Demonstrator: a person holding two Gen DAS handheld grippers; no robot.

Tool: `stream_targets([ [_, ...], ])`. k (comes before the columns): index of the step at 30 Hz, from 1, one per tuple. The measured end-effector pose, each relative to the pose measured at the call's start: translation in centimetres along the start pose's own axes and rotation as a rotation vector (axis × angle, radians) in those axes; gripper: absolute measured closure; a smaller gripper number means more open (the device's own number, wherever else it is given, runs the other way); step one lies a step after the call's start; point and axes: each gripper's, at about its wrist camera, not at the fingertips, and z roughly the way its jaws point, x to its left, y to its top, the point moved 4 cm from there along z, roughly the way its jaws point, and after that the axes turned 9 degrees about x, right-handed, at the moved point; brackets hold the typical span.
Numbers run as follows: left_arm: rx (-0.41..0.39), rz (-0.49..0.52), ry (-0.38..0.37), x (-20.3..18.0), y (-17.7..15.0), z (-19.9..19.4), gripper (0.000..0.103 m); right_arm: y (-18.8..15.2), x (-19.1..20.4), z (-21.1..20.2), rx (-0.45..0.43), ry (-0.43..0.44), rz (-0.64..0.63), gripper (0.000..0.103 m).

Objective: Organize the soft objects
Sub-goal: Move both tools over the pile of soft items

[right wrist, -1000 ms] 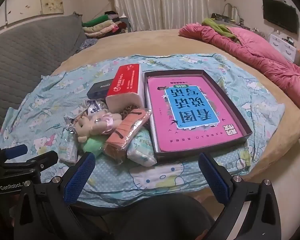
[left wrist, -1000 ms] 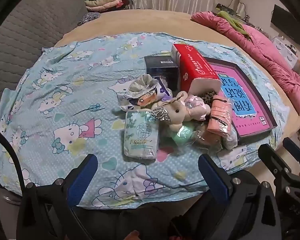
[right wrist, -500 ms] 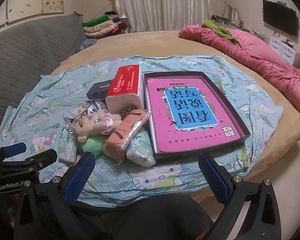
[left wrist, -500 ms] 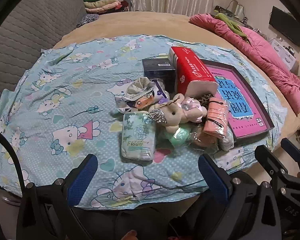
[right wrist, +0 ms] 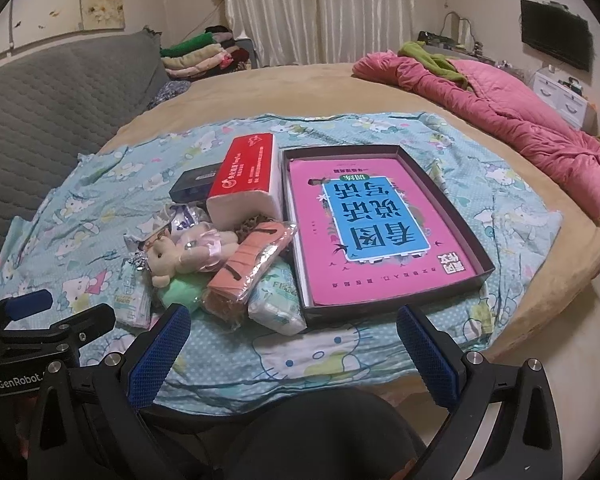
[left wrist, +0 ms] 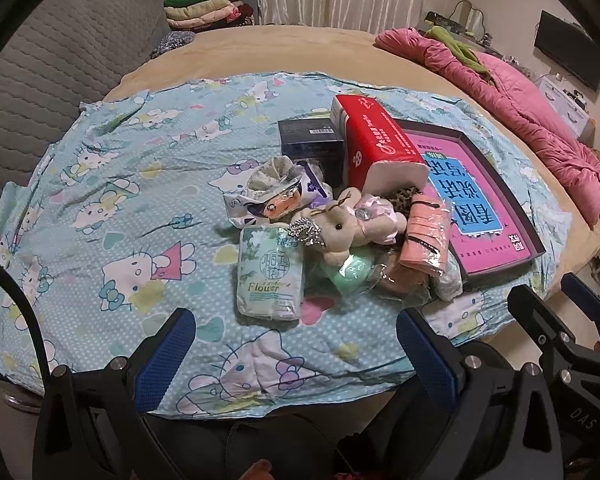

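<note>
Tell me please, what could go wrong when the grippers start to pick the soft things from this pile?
1. The plush bear lies on top of the green pouch and carries a metal chain; lifting it may drag its neighbours.
2. The red tissue pack leans over the pile and may tip when things below it move.
3. The tissue packet is in slippery-looking wrap, so the open left gripper may lose it.

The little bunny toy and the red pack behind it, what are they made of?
The bunny toy looks like soft beige plush: fuzzy, squashy surface. The red pack seems shiny plastic wrap around white paper tissues, whose folded edges show at its open end.
</note>
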Motion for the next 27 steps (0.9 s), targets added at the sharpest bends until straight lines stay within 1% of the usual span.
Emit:
stream_targets([
  [27, 0.004, 0.0, -0.016, -0.25, -0.18, 0.08, 0.002, -0.06, -0.11, 0.02, 0.005, -0.003, 0.008, 0.0],
])
